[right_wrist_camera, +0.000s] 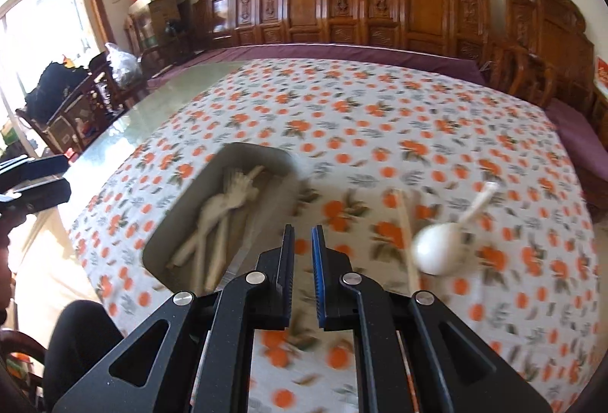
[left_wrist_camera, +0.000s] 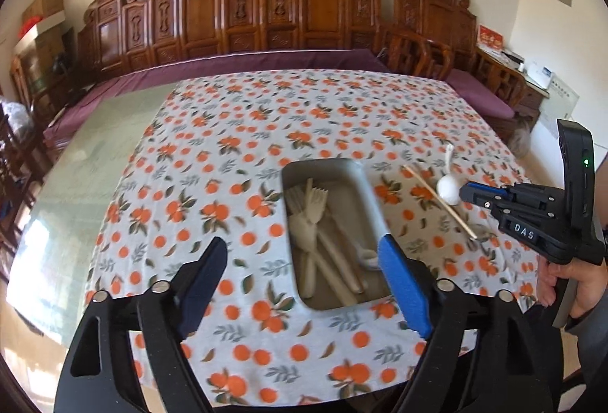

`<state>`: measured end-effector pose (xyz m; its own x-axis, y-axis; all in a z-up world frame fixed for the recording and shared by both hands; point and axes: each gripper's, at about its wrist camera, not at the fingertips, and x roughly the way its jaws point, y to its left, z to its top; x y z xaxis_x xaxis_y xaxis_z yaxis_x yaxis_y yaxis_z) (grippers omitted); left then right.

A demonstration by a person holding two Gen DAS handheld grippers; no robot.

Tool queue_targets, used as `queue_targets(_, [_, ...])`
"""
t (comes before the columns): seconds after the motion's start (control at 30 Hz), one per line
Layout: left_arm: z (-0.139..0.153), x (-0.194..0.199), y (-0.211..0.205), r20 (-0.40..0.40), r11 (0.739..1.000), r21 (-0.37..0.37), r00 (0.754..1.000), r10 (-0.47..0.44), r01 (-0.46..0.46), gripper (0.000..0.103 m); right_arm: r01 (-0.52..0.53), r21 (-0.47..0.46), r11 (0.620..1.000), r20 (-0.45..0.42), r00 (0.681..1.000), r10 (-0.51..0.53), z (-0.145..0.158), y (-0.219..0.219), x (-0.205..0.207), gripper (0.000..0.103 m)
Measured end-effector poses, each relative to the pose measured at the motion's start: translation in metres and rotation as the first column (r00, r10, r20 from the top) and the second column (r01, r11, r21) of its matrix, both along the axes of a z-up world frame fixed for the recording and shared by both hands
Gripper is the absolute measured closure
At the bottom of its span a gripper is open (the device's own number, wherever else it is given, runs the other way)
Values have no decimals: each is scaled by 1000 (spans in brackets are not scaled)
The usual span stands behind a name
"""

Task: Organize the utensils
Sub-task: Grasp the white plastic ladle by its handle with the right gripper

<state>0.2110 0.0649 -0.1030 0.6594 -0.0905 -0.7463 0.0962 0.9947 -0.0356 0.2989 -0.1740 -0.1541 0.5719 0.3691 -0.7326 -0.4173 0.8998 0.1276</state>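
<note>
A grey tray [left_wrist_camera: 368, 196] sits mid-table and holds several cream plastic forks [left_wrist_camera: 311, 208] and spoons. My left gripper [left_wrist_camera: 302, 246] hangs open just above the tray's near end, with nothing between its blue pads. To the right of the tray lie a white ladle-shaped spoon [left_wrist_camera: 446, 187] and a wooden chopstick [left_wrist_camera: 437, 200]. My right gripper [left_wrist_camera: 465, 190] reaches in from the right, its tip next to the spoon's bowl. In the right wrist view my right gripper [right_wrist_camera: 303, 234] is shut and empty, between the tray [right_wrist_camera: 182, 211] and the spoon [right_wrist_camera: 437, 249], with the chopstick [right_wrist_camera: 408, 234] between gripper and spoon.
An orange-print tablecloth [left_wrist_camera: 235, 154] covers most of a glass-topped table [left_wrist_camera: 95, 162]. A carved wooden bench [left_wrist_camera: 304, 14] with purple cushions runs behind it. A person's hand [left_wrist_camera: 570, 284] holds the right gripper's handle. Chairs and boxes [right_wrist_camera: 68, 109] stand at the left.
</note>
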Motion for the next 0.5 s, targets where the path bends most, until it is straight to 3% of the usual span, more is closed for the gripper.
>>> queue_targets(0.07, [-1, 3, -10, -8, 1000, -20, 1000, -15, 15, 18, 38, -6, 999, 1, 999, -38, -1, -22, 2, 92])
queue_targets(0.4, [-14, 21, -59, -28, 997, -11, 997, -75, 75, 15, 161, -42, 986, -32, 986, -163, -22, -96, 20, 92])
queue_targets(0.5, [-20, 29, -75, -25, 996, 5, 995, -94, 94, 15, 173, -55, 983, -48, 983, -175, -32, -103, 33, 84])
